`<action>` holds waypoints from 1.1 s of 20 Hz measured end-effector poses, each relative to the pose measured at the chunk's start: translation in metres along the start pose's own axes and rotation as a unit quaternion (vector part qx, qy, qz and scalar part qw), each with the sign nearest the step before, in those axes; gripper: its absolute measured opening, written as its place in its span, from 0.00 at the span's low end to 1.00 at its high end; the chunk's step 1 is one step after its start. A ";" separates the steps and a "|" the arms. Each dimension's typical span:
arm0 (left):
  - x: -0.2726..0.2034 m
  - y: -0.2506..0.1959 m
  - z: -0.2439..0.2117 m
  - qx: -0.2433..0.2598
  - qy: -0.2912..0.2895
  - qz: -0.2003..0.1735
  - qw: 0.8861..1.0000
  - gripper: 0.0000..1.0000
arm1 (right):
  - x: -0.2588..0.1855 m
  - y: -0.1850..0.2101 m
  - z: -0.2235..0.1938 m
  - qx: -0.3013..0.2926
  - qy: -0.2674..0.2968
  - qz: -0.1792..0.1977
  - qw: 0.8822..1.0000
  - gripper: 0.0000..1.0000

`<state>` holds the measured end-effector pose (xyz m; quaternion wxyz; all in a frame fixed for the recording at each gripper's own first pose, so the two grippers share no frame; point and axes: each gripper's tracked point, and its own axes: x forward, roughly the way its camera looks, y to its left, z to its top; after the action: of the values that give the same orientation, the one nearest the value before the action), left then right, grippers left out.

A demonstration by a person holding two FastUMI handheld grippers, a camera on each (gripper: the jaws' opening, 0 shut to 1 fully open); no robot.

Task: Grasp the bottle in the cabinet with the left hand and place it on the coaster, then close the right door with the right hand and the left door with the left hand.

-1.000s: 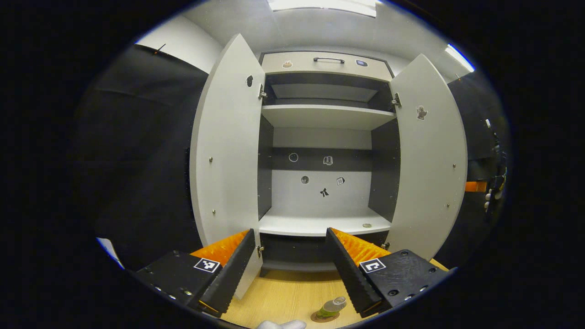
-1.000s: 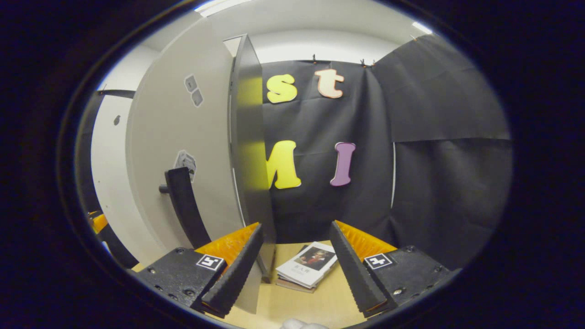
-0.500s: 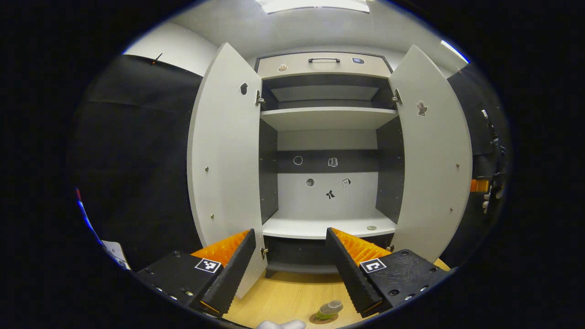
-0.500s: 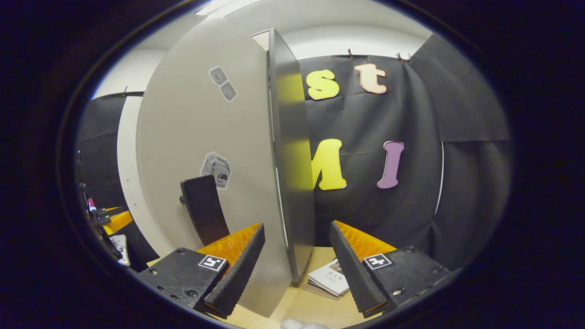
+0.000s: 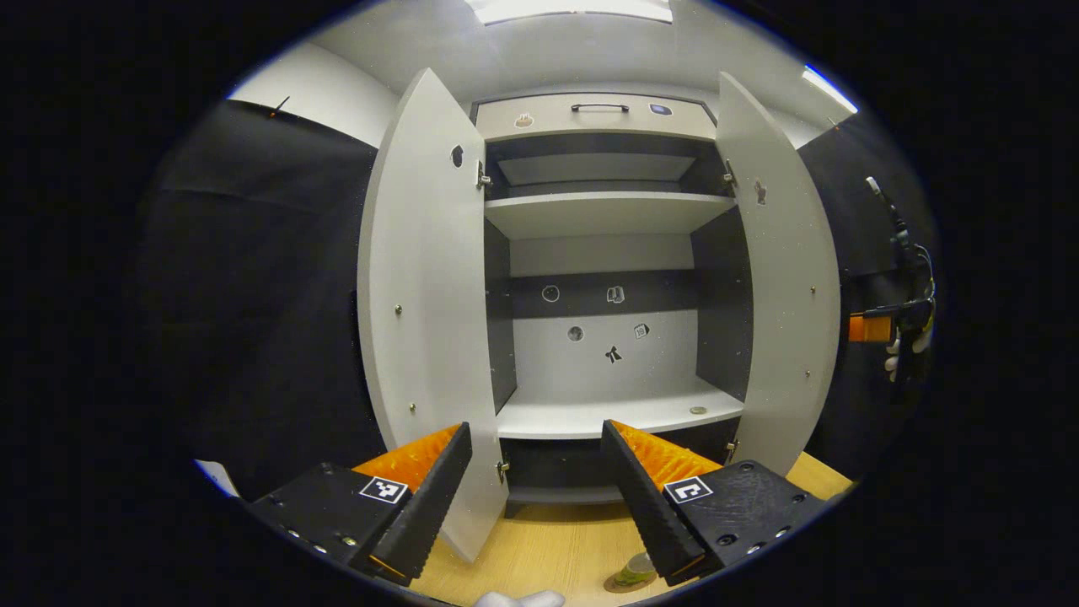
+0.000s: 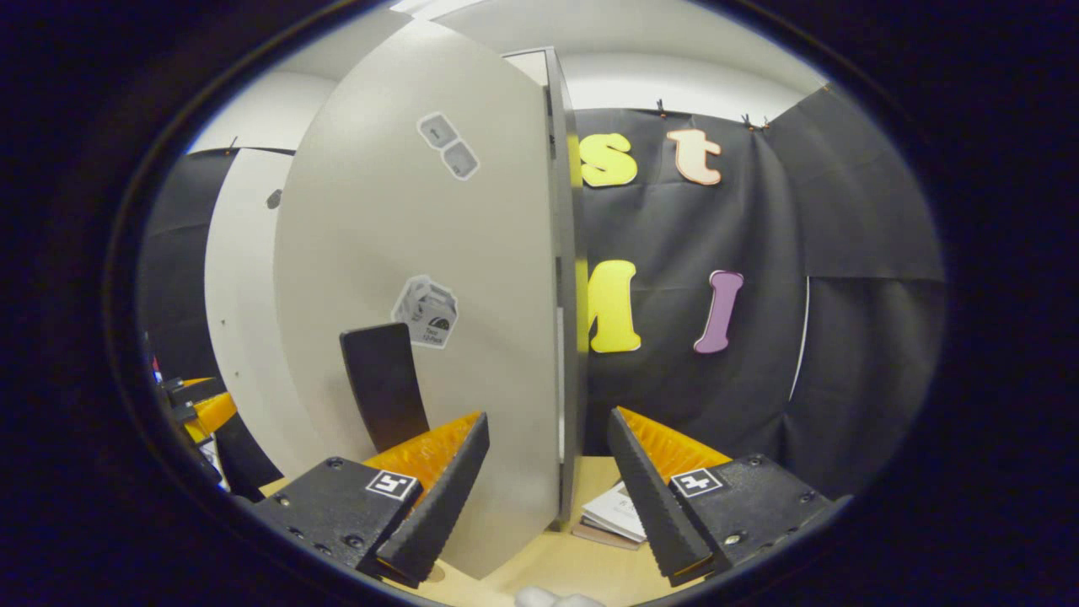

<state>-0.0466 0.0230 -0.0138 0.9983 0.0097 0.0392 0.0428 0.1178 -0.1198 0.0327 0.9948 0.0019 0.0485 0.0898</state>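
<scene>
The cabinet (image 5: 603, 253) is seen with both doors open and its shelves emptied. The right door (image 6: 438, 278) is edge-on between the right gripper (image 6: 546, 489), jaws wide, likely for a push. The left door (image 5: 426, 295) is untouched; the left gripper (image 5: 535, 493) is held back, jaws wide. Books (image 6: 614, 514) lie behind. The bottle (image 5: 634, 572) is parked on its coaster (image 5: 614, 583).

No brand, word or number can be made out. The sticker (image 6: 427, 312) on the right door (image 6: 438, 278), above the right gripper's (image 6: 546, 497) left finger, carries small print, possibly two lines, too blurred to read. The finger tags (image 5: 688, 489) bear only black-and-white patterns.
</scene>
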 end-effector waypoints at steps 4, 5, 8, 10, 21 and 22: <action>-0.001 0.017 -0.002 -0.003 -0.004 -0.005 1.000 0.94 | 0.017 0.043 -0.002 -0.005 -0.001 0.024 1.000 0.95; -0.002 0.019 -0.003 -0.004 -0.003 -0.006 1.000 0.95 | 0.019 0.055 -0.005 -0.005 0.004 0.036 0.999 0.95; -0.004 0.026 -0.004 -0.008 -0.004 -0.010 1.000 0.94 | 0.016 0.084 -0.010 -0.005 0.009 0.064 0.998 0.95; -0.004 0.030 -0.004 -0.008 -0.004 -0.012 1.000 0.95 | 0.010 0.091 -0.012 -0.018 0.011 0.065 0.998 0.95; -0.007 0.067 0.009 -0.039 -0.028 0.001 0.999 0.95 | -0.017 0.099 -0.032 -0.011 0.025 0.053 0.998 0.95; -0.005 0.079 0.010 -0.038 -0.029 0.010 0.999 0.94 | -0.020 0.101 -0.034 -0.008 0.025 0.053 0.998 0.95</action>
<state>-0.0575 0.1007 -0.0017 0.9981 -0.0268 0.0089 0.0544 0.0765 -0.0239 0.0020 0.9872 -0.0062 0.0720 0.1424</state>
